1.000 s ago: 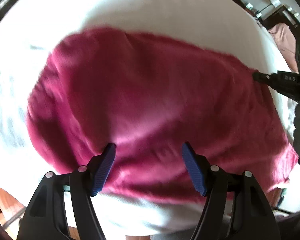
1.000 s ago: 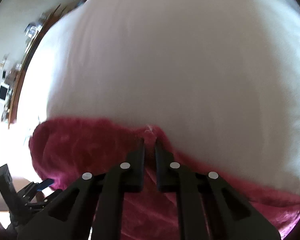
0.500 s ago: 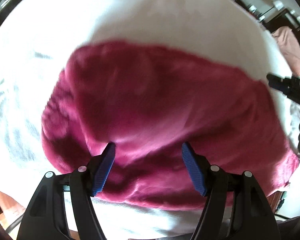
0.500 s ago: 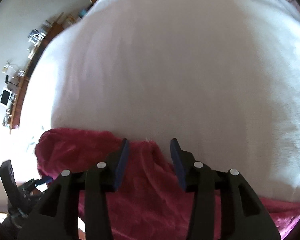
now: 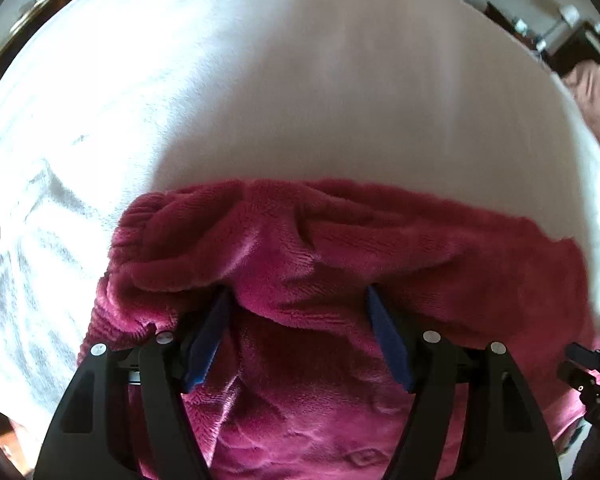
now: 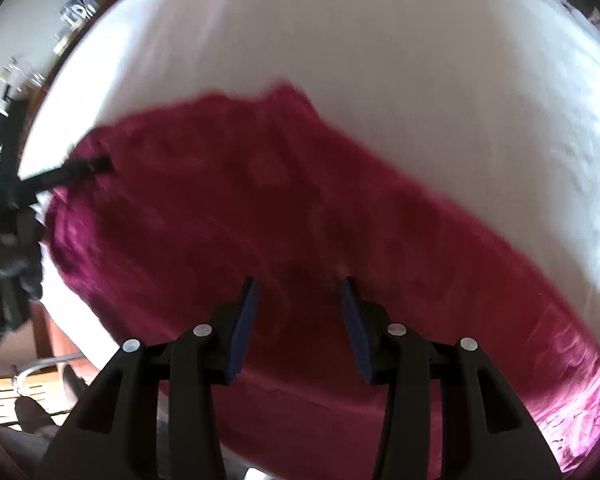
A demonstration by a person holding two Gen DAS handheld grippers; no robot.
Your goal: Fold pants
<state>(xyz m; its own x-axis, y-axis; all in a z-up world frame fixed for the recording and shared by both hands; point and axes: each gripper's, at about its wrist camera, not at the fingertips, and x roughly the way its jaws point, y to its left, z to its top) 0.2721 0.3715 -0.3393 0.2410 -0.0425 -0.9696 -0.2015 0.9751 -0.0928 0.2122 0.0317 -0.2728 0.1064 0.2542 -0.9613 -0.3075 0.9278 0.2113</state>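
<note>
The magenta fleece pants (image 5: 340,280) are spread on a white bed sheet (image 5: 300,80), seen in both wrist views. In the left wrist view the garment fills the lower half of the frame, with its ribbed elastic waistband (image 5: 140,224) at the left end and a raised fold of fabric (image 5: 260,264) humped up directly ahead of the left gripper (image 5: 296,304). The left gripper's two blue-padded fingers (image 5: 206,340) are held wide apart, and the fleece is seen between and beneath them; the tips are partly tucked under the edge of the raised fold, but nothing is pinched between the pads. At the lower right edge of this view a black part of the right gripper (image 5: 588,368) is visible beside the pants' near edge.

In the right wrist view the pants (image 6: 300,220) are blurred and run diagonally from upper left to lower right across the sheet (image 6: 420,60). The right gripper (image 6: 298,292) is positioned over the middle of the garment, its blue pads (image 6: 244,324) likewise parted with only cloth showing in the gap and no fabric clamped. Whether the tips touch the fleece cannot be told. At the far left of this view the left gripper (image 6: 88,168) is seen reaching onto the waistband end of the pants. A wooden floor (image 6: 4,396) is visible beyond the bed's near edge.
</note>
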